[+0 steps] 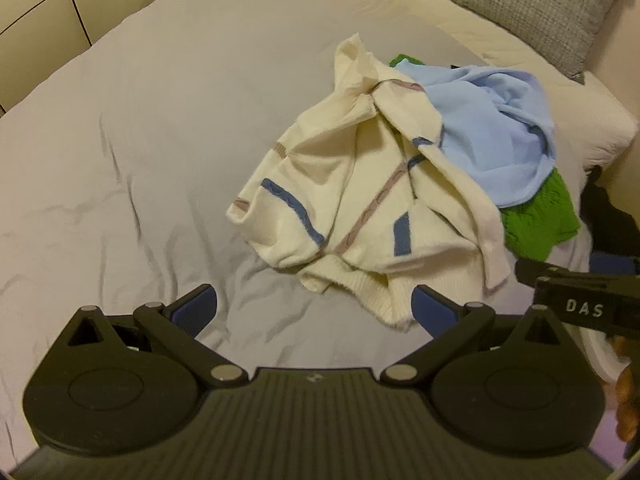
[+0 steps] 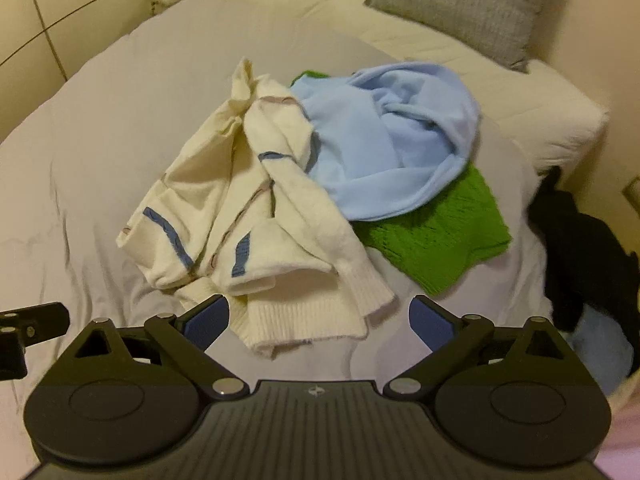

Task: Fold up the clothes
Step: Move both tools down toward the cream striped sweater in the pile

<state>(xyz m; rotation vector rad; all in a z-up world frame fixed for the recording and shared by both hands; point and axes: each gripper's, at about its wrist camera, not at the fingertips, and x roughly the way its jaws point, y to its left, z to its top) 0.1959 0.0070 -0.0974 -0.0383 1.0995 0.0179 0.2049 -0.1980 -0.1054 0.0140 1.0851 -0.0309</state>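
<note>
A crumpled cream sweater (image 1: 360, 200) with blue and taupe stripes lies on the bed; it also shows in the right wrist view (image 2: 256, 216). A light blue garment (image 1: 492, 128) (image 2: 384, 140) lies partly over it, on top of a green knit (image 1: 540, 216) (image 2: 436, 236). My left gripper (image 1: 316, 312) is open and empty, just short of the sweater's ribbed hem. My right gripper (image 2: 320, 320) is open and empty, its jaws on either side of the hem's near edge without touching it.
The grey bedsheet (image 1: 160, 140) spreads wide to the left of the pile. A grey pillow (image 1: 540, 8) (image 2: 460, 4) lies at the bed's head on a cream mattress (image 2: 540, 100). Dark clothing (image 2: 580, 248) hangs off the right edge. A wardrobe (image 1: 36, 8) stands at left.
</note>
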